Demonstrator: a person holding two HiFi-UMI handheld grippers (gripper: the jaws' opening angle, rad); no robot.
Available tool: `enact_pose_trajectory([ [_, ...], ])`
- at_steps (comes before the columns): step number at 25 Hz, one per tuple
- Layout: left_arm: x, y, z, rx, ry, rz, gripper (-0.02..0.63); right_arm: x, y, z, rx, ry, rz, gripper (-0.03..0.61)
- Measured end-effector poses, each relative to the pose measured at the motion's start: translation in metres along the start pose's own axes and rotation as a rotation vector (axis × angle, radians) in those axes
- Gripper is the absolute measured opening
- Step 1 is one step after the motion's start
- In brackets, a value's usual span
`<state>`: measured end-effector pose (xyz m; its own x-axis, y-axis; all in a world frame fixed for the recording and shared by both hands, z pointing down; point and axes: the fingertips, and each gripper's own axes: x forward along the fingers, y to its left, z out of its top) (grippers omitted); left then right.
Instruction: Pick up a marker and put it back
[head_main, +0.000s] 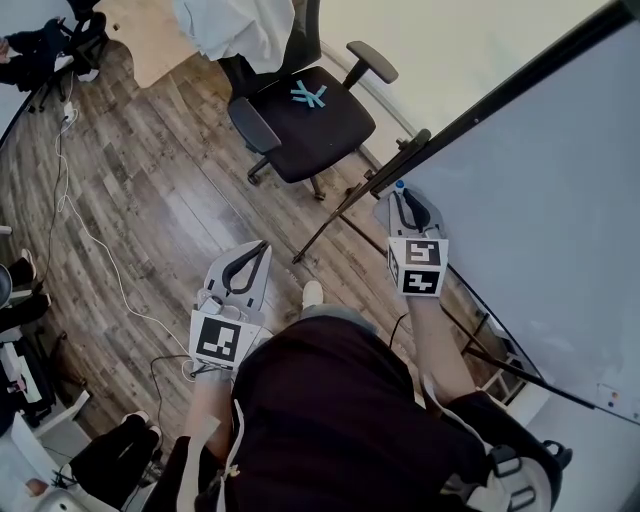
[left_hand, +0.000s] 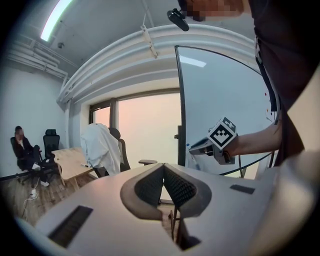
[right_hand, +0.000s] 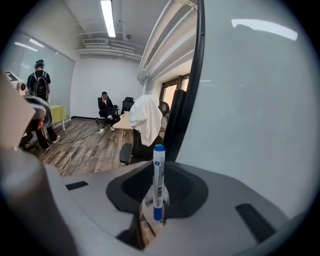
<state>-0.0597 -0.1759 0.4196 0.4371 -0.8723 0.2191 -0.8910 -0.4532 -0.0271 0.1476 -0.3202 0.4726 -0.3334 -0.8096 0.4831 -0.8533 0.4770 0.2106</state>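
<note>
Right gripper (head_main: 404, 203) clamped on the blue-capped marker (right_hand: 158, 180), which stands upright just beside the whiteboard (head_main: 540, 190) edge. Left gripper (head_main: 252, 262): jaws together, empty, well away from the whiteboard. Risk: the grip looks low on the barrel, so the marker may pivot or slip on return.

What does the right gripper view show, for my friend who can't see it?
The right gripper grips a white marker with a blue cap, standing upright between its jaws. A whiteboard fills the right side, and a room with a wooden floor lies behind on the left.
</note>
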Motion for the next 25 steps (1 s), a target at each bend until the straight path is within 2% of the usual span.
enact_pose_trajectory([
  [7, -0.029, 0.011, 0.008, -0.017, -0.037, 0.034, 0.008, -0.029, 0.012, 0.042, -0.045, -0.101, -0.037, 0.078],
  [12, -0.056, 0.02, 0.017, -0.025, -0.071, 0.076, 0.008, -0.06, 0.031, 0.081, -0.073, -0.232, -0.036, 0.077],
  [18, -0.088, 0.035, 0.019, -0.029, -0.097, 0.143, 0.008, -0.084, 0.073, 0.12, -0.074, -0.395, 0.064, 0.078],
  [25, -0.139, 0.056, 0.017, -0.03, -0.119, 0.248, 0.008, -0.102, 0.144, 0.145, -0.065, -0.5, 0.235, 0.078],
])
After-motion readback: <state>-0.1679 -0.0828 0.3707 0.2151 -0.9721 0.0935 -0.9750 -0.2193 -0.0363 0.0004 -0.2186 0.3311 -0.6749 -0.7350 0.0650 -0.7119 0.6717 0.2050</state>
